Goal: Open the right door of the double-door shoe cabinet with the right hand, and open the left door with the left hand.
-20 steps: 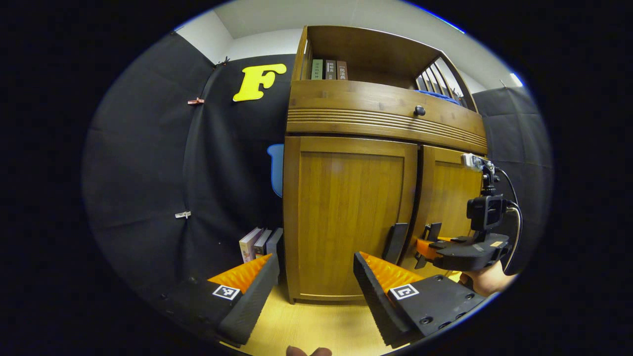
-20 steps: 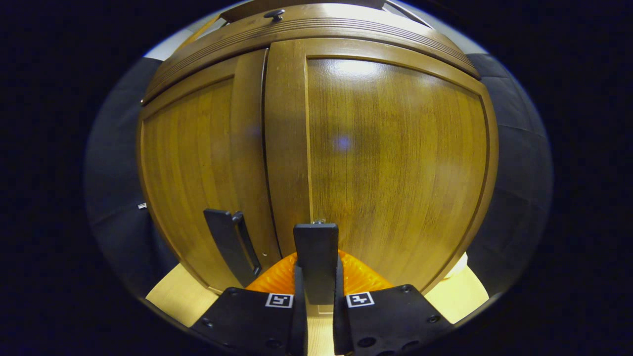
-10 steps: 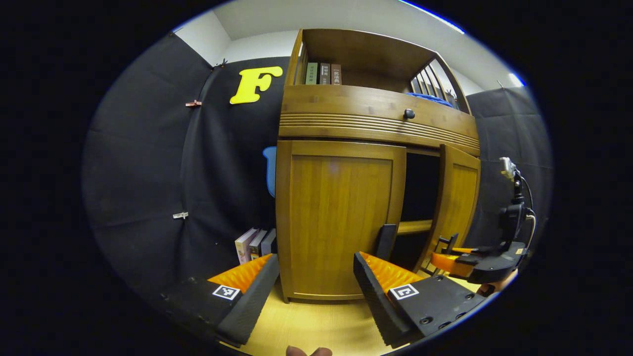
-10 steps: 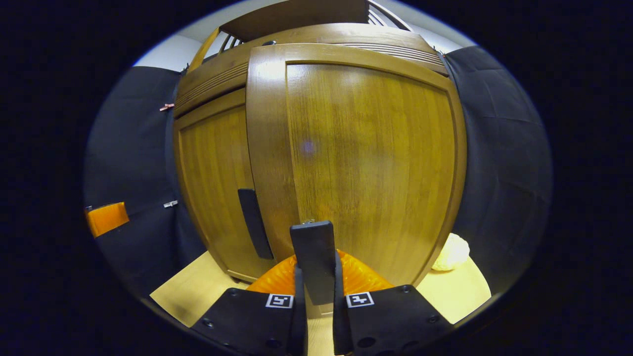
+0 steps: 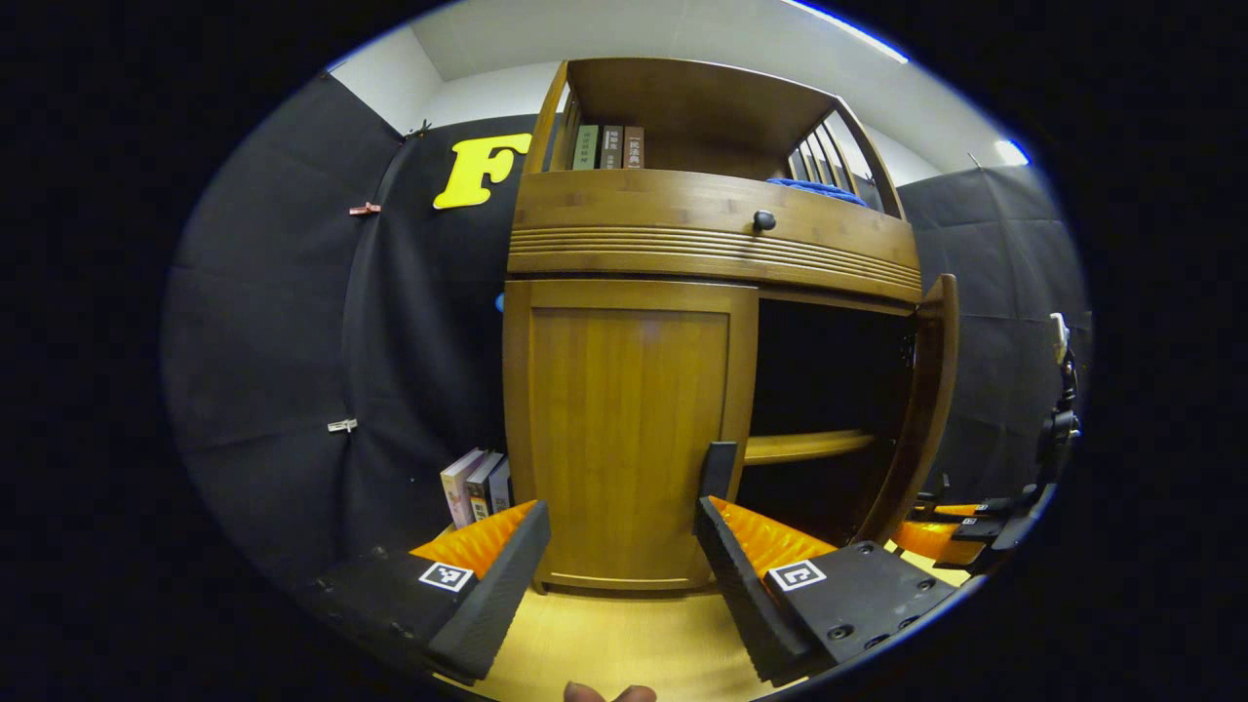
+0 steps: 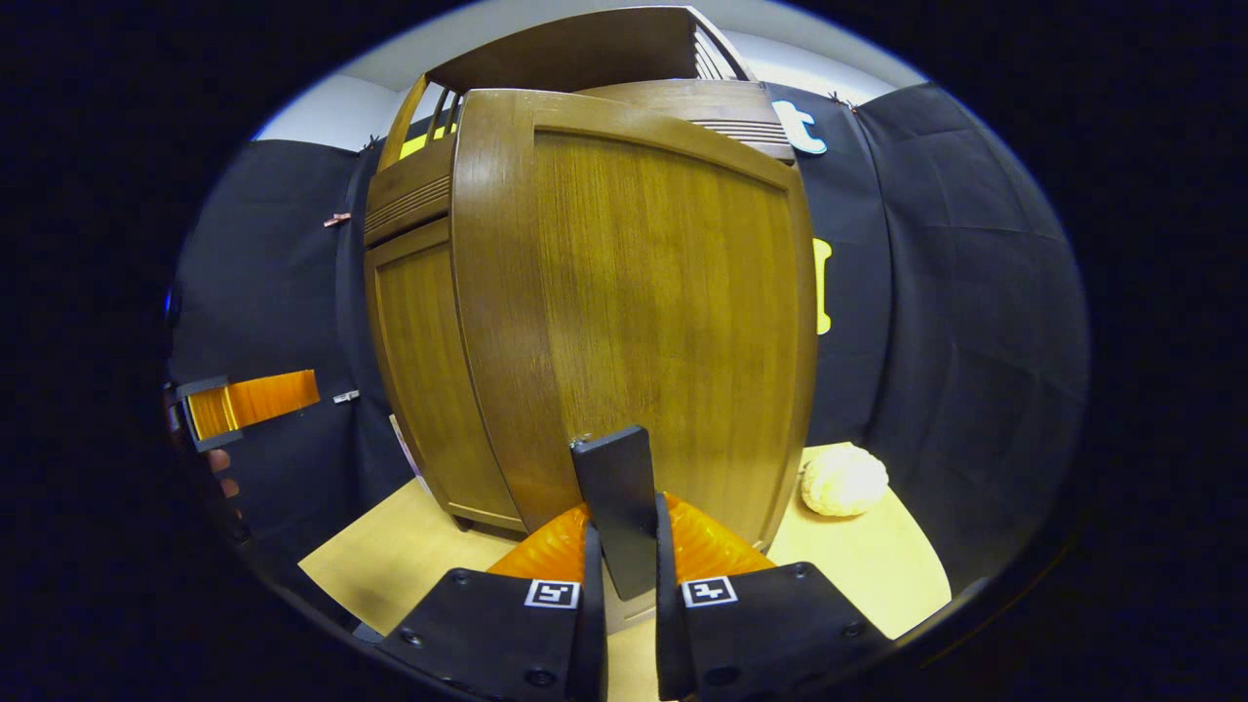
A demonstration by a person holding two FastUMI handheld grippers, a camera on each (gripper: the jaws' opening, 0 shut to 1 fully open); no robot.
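Note:
The wooden shoe cabinet (image 5: 712,244) stands ahead on a pale floor. Its left door (image 5: 624,429) is closed, with a black handle (image 5: 720,470) at its inner edge. My left gripper (image 5: 619,546) is open, a short way in front of that door, nothing between its fingers. The right door (image 6: 643,312) is swung wide and stands edge-on (image 5: 926,409) in the left gripper view. My right gripper (image 6: 624,531) is shut on that door's black handle (image 6: 614,487). The dark inside holds a wooden shelf (image 5: 809,447).
Several books (image 5: 473,485) lean on the floor left of the cabinet, and others (image 5: 604,146) stand on its top shelf. A drawer knob (image 5: 763,220) sits above the doors. A white lumpy object (image 6: 843,480) lies on the floor right of the open door.
The right door has swung from nearly closed to wide open, pulled by my right gripper on its handle. My left gripper has shifted slightly right, toward the left door's handle.

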